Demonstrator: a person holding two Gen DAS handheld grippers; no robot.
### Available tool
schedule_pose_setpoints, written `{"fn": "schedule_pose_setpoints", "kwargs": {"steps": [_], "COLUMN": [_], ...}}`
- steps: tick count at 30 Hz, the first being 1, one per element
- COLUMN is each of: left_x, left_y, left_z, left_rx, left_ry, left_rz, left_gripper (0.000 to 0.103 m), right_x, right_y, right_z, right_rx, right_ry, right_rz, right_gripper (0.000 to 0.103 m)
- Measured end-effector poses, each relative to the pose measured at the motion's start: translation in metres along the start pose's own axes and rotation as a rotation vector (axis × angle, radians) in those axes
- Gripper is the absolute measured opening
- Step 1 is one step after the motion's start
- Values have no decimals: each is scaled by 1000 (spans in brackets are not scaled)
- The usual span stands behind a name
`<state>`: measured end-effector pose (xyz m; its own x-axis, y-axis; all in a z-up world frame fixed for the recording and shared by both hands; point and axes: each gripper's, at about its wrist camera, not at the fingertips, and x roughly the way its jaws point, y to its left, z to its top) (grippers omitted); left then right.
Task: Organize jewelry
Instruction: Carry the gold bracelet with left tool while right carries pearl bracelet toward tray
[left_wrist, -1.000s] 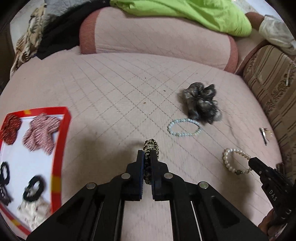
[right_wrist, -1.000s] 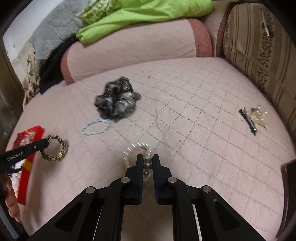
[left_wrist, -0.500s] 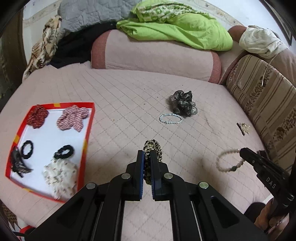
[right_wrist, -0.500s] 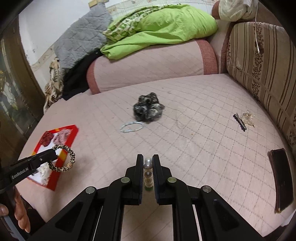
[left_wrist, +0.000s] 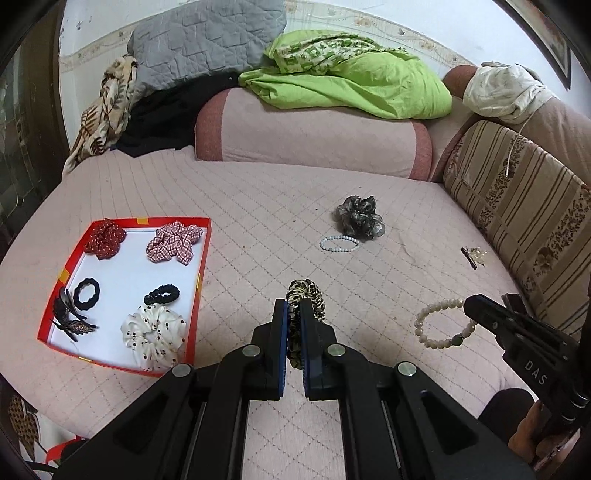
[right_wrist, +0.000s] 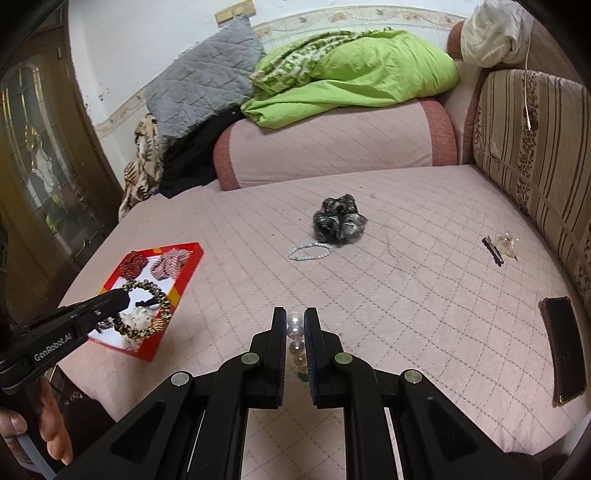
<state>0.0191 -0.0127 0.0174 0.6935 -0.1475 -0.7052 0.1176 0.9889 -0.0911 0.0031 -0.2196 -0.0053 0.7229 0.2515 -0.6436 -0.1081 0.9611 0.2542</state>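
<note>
My left gripper (left_wrist: 293, 314) is shut on a leopard-print scrunchie (left_wrist: 308, 295) and holds it in the air above the pink bed. The right gripper (right_wrist: 294, 325) is shut on a cream pearl bracelet (right_wrist: 295, 343), also lifted; the left wrist view shows that bracelet (left_wrist: 439, 325) hanging from the right gripper at the right. The right wrist view shows the scrunchie (right_wrist: 146, 310) held over the red tray's near edge. The red-rimmed white tray (left_wrist: 203, 251) at the left holds several hair ties and a hair clip. A pale blue bead bracelet (left_wrist: 339, 244) and a grey scrunchie (left_wrist: 360, 218) lie mid-bed.
A black hair pin with a clear clip (right_wrist: 496, 247) lies at the right near the striped cushion (left_wrist: 524, 206). A dark phone (right_wrist: 563, 347) rests at the bed's right edge. A pink bolster (left_wrist: 310, 136) with green bedding (left_wrist: 354, 77) closes off the back.
Both grippers have risen and pulled back from the bed with their items, so the whole bed and tray now show. The pearl bracelet left the bed surface.
</note>
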Motion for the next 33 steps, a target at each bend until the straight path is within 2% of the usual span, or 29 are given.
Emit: {"fn": "schedule_pose_setpoints", "kwargs": {"steps": [9,21,27,33], "left_x": [-10,-7,-10,-14], "left_y": [-1,23,55,116], "left_z": [-4,-5,-1,2], "left_rx": [16,-37,-84,-199], "left_ry": [-24,-15,-29,-35], "left_rz": [3,36,84,149], "left_gripper": [6,6,6,6], "right_x": [-10,-8,1,16], "right_y": [19,47,66,96], "right_z": [-3,0,4,12], "right_rx": [-33,-99,-146,-216], "right_ry": [-5,15,41,56], "right_rz": [22,43,60,80], "right_gripper": [11,11,11,11]}}
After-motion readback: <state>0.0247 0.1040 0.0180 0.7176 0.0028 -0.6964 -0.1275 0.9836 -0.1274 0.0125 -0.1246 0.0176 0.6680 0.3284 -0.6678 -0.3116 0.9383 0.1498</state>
